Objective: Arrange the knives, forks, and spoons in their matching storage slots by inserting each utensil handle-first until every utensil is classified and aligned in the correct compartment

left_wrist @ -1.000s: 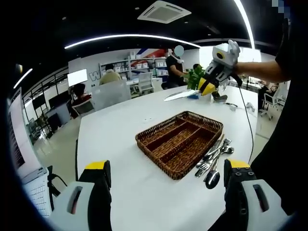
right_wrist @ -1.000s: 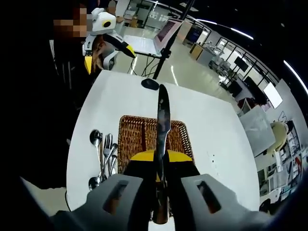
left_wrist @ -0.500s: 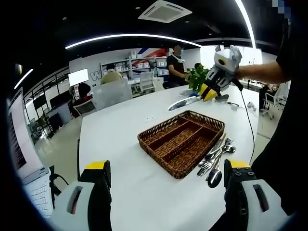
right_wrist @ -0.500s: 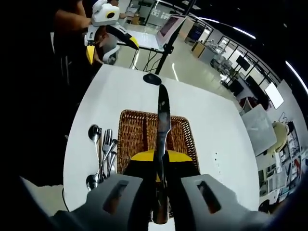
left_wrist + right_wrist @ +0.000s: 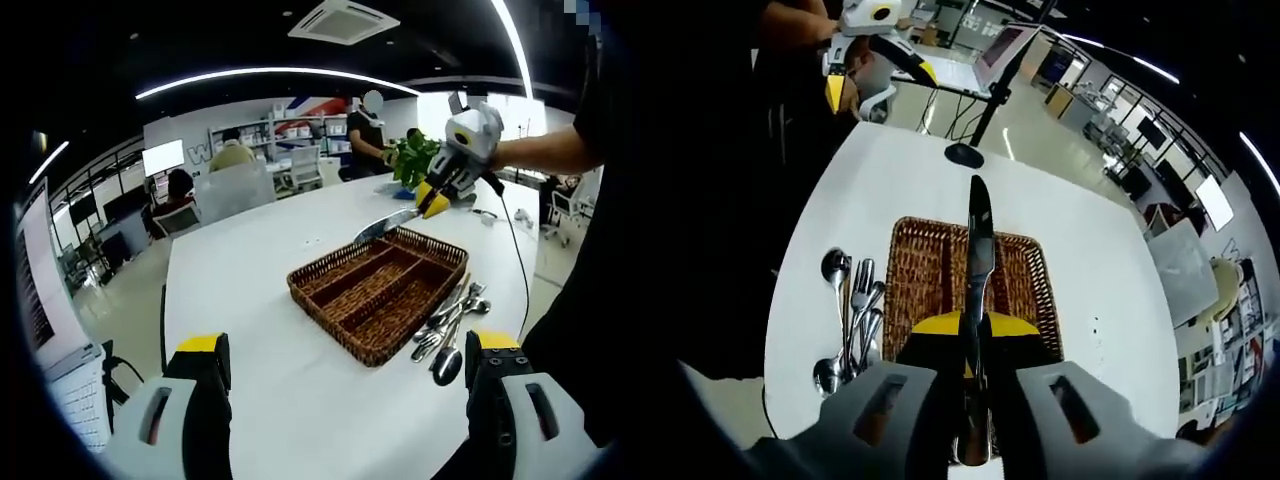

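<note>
Overhead, the right gripper [image 5: 973, 345] fingers clamp a slim steel knife [image 5: 978, 255] above the woven wicker tray [image 5: 380, 292]; the left gripper [image 5: 345, 375] fingers stand spread on nothing over the white surface [image 5: 250, 300].

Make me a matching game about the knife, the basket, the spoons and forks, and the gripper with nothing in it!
Things:
1. knife
2. wicker tray
3. spoons and forks
4. left gripper

States:
A. lying loose on the white table
B. open
C. clamped in the right gripper, above the tray
D. compartments hold no utensils

Pairs: 1-C, 2-D, 3-A, 4-B
</note>
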A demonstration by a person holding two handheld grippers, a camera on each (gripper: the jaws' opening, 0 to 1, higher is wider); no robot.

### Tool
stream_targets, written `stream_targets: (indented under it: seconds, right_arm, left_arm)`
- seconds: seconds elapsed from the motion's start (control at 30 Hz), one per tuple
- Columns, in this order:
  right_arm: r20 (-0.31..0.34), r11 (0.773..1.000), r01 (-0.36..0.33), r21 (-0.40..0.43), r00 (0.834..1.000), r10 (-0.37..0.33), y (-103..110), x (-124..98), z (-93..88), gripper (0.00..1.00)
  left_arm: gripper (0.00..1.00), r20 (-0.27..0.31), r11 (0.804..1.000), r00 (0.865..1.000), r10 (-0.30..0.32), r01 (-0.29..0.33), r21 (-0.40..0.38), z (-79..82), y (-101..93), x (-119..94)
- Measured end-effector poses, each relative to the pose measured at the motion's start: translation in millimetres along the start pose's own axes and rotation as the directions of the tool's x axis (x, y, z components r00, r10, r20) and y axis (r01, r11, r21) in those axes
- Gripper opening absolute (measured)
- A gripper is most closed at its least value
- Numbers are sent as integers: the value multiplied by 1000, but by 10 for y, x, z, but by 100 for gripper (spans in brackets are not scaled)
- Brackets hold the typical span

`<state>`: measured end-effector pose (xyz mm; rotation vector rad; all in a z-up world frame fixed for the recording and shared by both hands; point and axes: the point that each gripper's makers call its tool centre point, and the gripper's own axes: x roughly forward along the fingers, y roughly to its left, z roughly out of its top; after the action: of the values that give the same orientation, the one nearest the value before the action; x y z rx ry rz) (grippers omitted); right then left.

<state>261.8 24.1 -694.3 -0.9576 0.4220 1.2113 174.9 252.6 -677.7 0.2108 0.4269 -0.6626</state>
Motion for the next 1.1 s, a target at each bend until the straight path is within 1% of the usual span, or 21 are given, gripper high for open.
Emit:
stream_targets:
  seconds: [0.23, 0.43, 0.6, 0.67, 0.77, 0.83, 1.1]
  right_arm:
    - [0, 1000, -3, 3, 1000, 3, 1, 75, -46, 4]
    - [-5, 1000, -3, 6, 1000, 3, 4, 135, -102, 4]
    - [-12, 1000, -5, 0, 1000, 5, 44, 192, -135, 4]
    - [-18, 1000, -7, -7, 1000, 7, 64, 217, -154, 4]
    - [-20, 1000, -16, -8, 1000, 16, 95, 255, -183, 4]
    - [-38, 1000, -18, -23, 999, 17, 114, 296, -233, 3]
    - [-41, 999, -36, -1, 999, 36, 171, 388, -305, 3]
  left_arm:
    - [99, 4, 1000, 1000, 6, -6, -1, 17, 21, 10]
    - [99, 2, 1000, 1000, 10, -10, -9, -2, 18, 17]
    - [99, 0, 1000, 1000, 12, -12, -13, -14, 26, 18]
    - [99, 9, 1000, 1000, 14, -14, -25, 1, 39, 16]
    - [99, 13, 1000, 1000, 18, -17, -23, 13, 49, 15]
    - [99, 13, 1000, 1000, 18, -18, -23, 14, 51, 15]
    - [99, 7, 999, 1000, 20, -20, -26, -10, 52, 20]
